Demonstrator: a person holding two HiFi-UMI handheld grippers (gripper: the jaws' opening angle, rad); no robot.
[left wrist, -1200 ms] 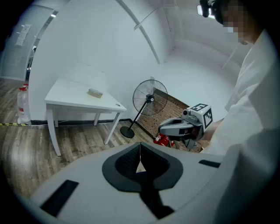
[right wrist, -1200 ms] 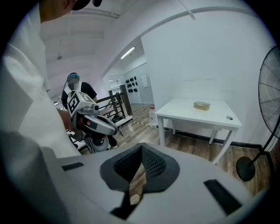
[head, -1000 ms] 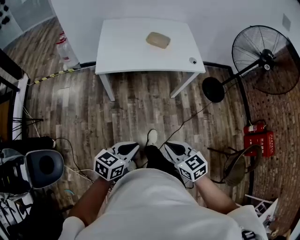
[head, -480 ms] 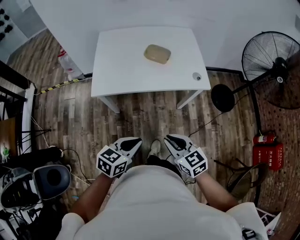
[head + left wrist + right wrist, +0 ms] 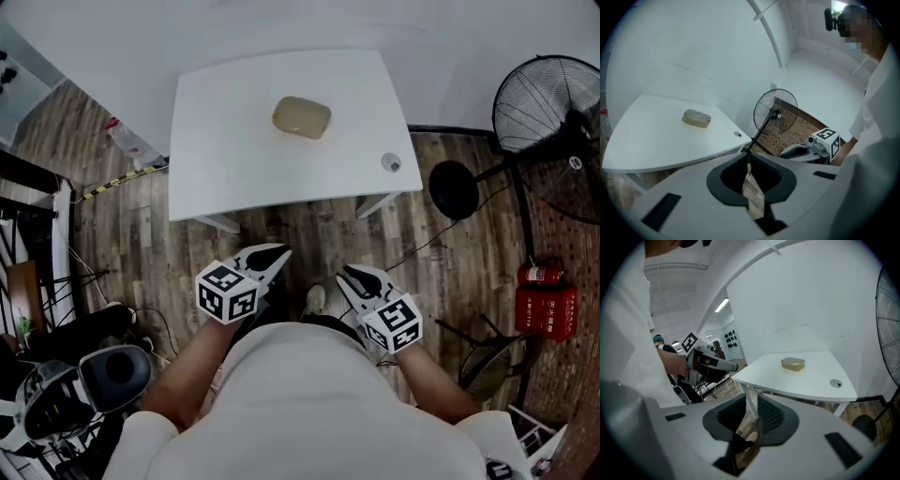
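White table [image 5: 225, 141] looms larger and nearer than half a second ago, its front edge now just ahead of both grippers. Flat, matte top. Plain white wall behind, brown wood-grain plank floor [image 5: 122, 225] below. Wire-caged standing fan [image 5: 553, 112] at right. Left gripper [image 5: 274, 251]: jaws pressed together, empty. Right gripper [image 5: 349, 273]: jaws a slit apart, nothing between. Tan rounded lump [image 5: 302, 117], smooth, lies at the tabletop's far middle, well apart from both. Small grey disc [image 5: 391, 162] sits near the right front corner.

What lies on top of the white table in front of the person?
On the white table lie a tan oval object and, near its right front corner, a small round grey piece. The tabletop under the tan object is covered.
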